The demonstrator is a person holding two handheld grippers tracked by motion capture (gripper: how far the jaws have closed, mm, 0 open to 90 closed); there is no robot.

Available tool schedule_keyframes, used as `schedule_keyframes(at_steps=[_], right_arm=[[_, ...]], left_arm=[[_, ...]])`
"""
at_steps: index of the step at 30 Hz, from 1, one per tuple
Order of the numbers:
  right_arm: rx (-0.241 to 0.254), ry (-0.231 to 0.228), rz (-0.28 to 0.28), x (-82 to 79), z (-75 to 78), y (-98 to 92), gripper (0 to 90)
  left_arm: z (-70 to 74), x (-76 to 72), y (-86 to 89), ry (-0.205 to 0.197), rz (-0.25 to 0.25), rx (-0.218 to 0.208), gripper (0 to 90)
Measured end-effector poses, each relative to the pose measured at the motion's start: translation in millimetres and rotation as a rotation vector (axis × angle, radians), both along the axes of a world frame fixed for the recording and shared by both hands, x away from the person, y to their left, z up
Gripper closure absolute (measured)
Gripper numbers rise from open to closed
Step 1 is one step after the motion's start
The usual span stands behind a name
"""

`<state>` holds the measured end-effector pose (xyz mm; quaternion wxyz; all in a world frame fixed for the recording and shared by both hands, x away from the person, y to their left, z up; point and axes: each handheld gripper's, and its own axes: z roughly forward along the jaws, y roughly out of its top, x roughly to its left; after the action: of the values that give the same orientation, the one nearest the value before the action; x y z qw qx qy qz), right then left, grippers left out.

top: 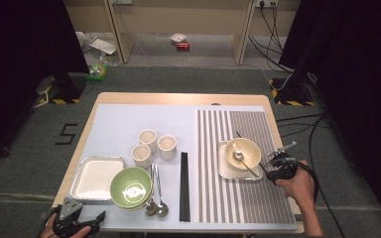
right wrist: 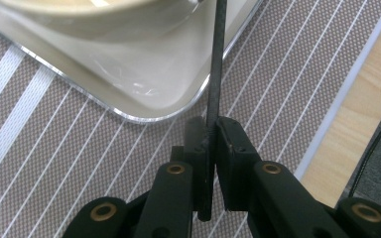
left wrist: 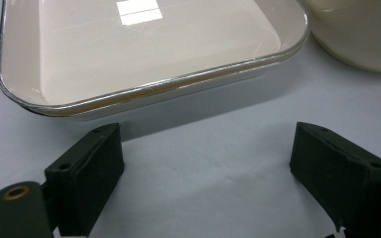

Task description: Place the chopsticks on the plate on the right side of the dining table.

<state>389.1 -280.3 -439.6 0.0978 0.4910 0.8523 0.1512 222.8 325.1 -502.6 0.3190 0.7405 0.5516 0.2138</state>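
Figure: the desk seen from above, with both gripper views. Near the desk's right edge we see the right gripper (top: 273, 165), its jaws pressed together on a thin black chopstick (right wrist: 215, 74); in the right gripper view the stick runs up between the pads and across the corner of the small tray (right wrist: 178, 94). That tray (top: 224, 171) lies on the striped mat (top: 243, 198) covering the desk's right half and carries a cream bowl (top: 245, 148) with a metal spoon (top: 243, 161) resting in it. In the high view the held chopstick is too thin for us to trace with certainty.

At the desk's near left corner we see the left gripper (top: 87, 220), its jaws standing wide apart with nothing between them. In the left gripper view they face the near rim of a white rectangular dish (left wrist: 144, 94), apart from it.

Beside that dish (top: 96, 178) stands a green bowl (top: 130, 186), then two spoons (top: 156, 193) and a bundle of black chopsticks (top: 184, 186) near the desk's middle. Three pale cups (top: 154, 144) are grouped behind them.
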Motion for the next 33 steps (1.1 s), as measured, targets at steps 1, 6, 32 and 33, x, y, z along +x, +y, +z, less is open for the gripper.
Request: schedule_keyframes(at_steps=[1,6,32,33], right_arm=[[0.004,-0.004,-0.004,2.1,0.1,0.3,84.2],[-0.003,-0.007,0.004,10.6,0.2,2.0,84.3],[-0.006,-0.029,0.01,14.5,2.3,5.9,84.9],[-0.009,-0.028,0.012,15.2,2.3,7.1,84.6]], left_arm=[[0.2,0.2,-0.1,0.001,0.001,0.002,12.1],[0.1,0.2,-0.1,0.001,0.001,0.001,12.1],[-0.1,-0.1,-0.1,-0.001,0.001,0.0,12.1],[-0.1,-0.1,-0.1,-0.002,0.001,0.001,12.1]])
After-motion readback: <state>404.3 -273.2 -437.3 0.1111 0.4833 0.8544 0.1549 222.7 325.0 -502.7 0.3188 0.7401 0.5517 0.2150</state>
